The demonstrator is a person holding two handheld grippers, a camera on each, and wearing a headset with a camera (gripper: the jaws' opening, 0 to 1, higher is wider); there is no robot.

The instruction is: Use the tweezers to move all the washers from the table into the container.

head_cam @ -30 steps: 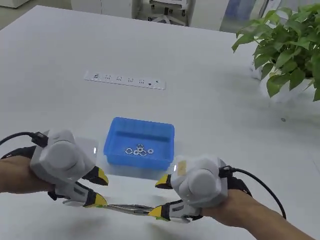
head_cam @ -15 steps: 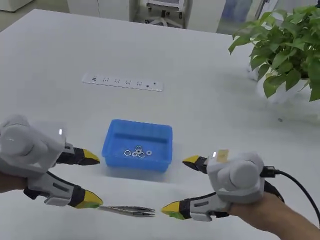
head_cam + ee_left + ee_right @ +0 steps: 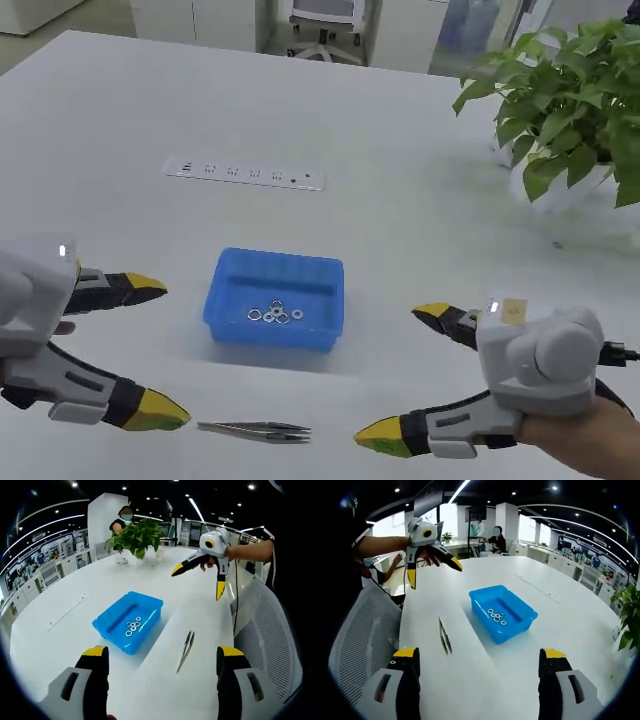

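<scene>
A broad, smooth white worktop [image 3: 400,200] carries everything. A leafy green potted plant [image 3: 570,100] in a pale pot stands well beyond the right gripper's jaws. The shallow rectangular blue plastic container [image 3: 280,262] sits ahead of and between the two pairs of jaws, apart from both. In the left gripper view it lies ahead of the left jaw, and in the right gripper view it lies ahead, between the jaws.

The left gripper [image 3: 172,350], pale grey with black jaws tipped in yellow, has its jaws spread wide and holds nothing. The right gripper [image 3: 387,374], of the same build, is likewise spread wide and bare. A long, flat white power strip [image 3: 243,173] lies far beyond the container.

The slim silver metal tweezers [image 3: 255,430] lie flat on the worktop between the lower jaw tips of the two grippers and touch neither. Their long axis runs from one gripper towards the other. The two blades seem to part at the end nearer the right gripper, and the other end comes to a point.

A small cluster of round silver metal washers [image 3: 276,314] rests on the container's floor, close together
</scene>
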